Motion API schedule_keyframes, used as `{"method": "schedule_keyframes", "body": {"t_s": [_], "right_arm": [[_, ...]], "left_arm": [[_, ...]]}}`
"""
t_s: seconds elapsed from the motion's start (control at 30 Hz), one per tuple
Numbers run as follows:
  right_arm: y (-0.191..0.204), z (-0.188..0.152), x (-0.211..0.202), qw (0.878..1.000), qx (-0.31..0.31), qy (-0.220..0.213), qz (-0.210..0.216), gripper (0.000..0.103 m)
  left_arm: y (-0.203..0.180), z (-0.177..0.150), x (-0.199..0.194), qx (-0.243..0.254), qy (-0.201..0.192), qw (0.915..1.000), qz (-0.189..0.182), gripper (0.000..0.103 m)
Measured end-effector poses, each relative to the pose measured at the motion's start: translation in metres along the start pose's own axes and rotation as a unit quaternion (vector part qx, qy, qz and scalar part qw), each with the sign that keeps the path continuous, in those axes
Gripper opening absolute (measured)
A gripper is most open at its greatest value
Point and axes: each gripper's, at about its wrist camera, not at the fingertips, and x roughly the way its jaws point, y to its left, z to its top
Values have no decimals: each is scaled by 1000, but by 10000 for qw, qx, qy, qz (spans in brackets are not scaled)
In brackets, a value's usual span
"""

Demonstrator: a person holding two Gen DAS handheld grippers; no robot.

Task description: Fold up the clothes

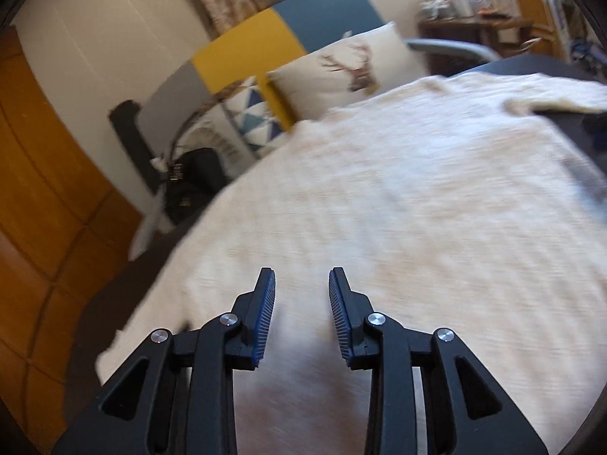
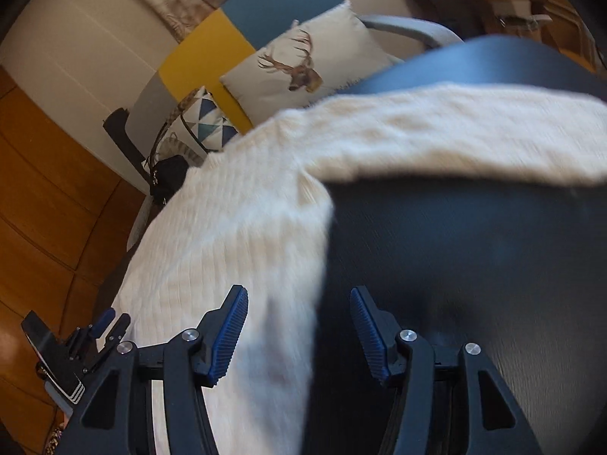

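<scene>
A cream ribbed knit sweater [image 1: 398,208] lies spread flat over a dark table [image 1: 531,66]. My left gripper [image 1: 301,276] hovers open just above the sweater's near part, nothing between its blue pads. In the right wrist view the sweater [image 2: 235,235] covers the table's left half, and one sleeve [image 2: 455,129] stretches right across the dark table [image 2: 474,265]. My right gripper [image 2: 299,295] is open, straddling the sweater's right side edge: its left finger is over knit, its right finger over bare table. The left gripper [image 2: 114,318] shows small at the far left, at the sweater's edge.
Behind the table stands a sofa with yellow and blue panels [image 1: 246,45], a deer-print cushion [image 1: 353,64] and a triangle-pattern cushion [image 1: 254,117]. A black bag [image 1: 193,185] sits on the wooden floor [image 1: 45,197] to the left. A grey chair arm [image 2: 409,30] and cluttered shelves lie beyond.
</scene>
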Motion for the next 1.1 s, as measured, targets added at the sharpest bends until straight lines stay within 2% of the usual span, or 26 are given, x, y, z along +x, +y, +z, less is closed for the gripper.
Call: {"method": "schedule_keyframes", "body": {"t_s": [0.1, 0.2, 0.27, 0.33, 0.4, 0.47, 0.57, 0.63, 0.73, 0.87, 1.0, 1.1], "right_arm": [[-17, -23, -7, 9984, 466, 279, 165, 57], [-26, -43, -21, 9955, 792, 213, 467, 58], [-28, -49, -24, 9934, 940, 193, 628, 58], [-23, -52, -21, 9903, 1077, 321, 822, 58], [-16, -55, -12, 9858, 1163, 561, 1077, 58], [-8, -54, -6, 9843, 1186, 691, 1109, 58], [5, -48, 3, 9801, 1336, 903, 1156, 60], [21, -38, 7, 9748, 1426, 896, 1460, 60], [68, -16, 20, 9740, 1000, 924, 1808, 62], [134, 4, 65, 9715, 129, 1231, 2024, 64], [161, 4, 105, 9637, -210, 1718, 2033, 64], [151, 6, 66, 9689, -265, 958, 2267, 63]], "left_arm": [[-21, -7, -28, -33, -133, 9992, -383, 33], [-41, -15, -56, -66, -266, 9967, -766, 33], [-36, -19, -55, -241, -271, 9953, -898, 33], [-28, -22, -51, -439, -265, 9936, -1011, 42], [-20, -26, -47, -636, -258, 9913, -1124, 53], [-12, -30, -43, -833, -252, 9885, -1236, 58], [1, -35, -38, -1183, -218, 9804, -1562, 59], [7, -38, -35, -1360, -223, 9743, -1781, 59], [8, -40, -36, -1515, -308, 9710, -1822, 59], [27, -48, -35, -1958, -405, 9521, -2313, 59], [41, -55, -30, -2402, -508, 9281, -2799, 59], [51, -61, -26, -2728, -585, 9071, -3153, 59]]}}
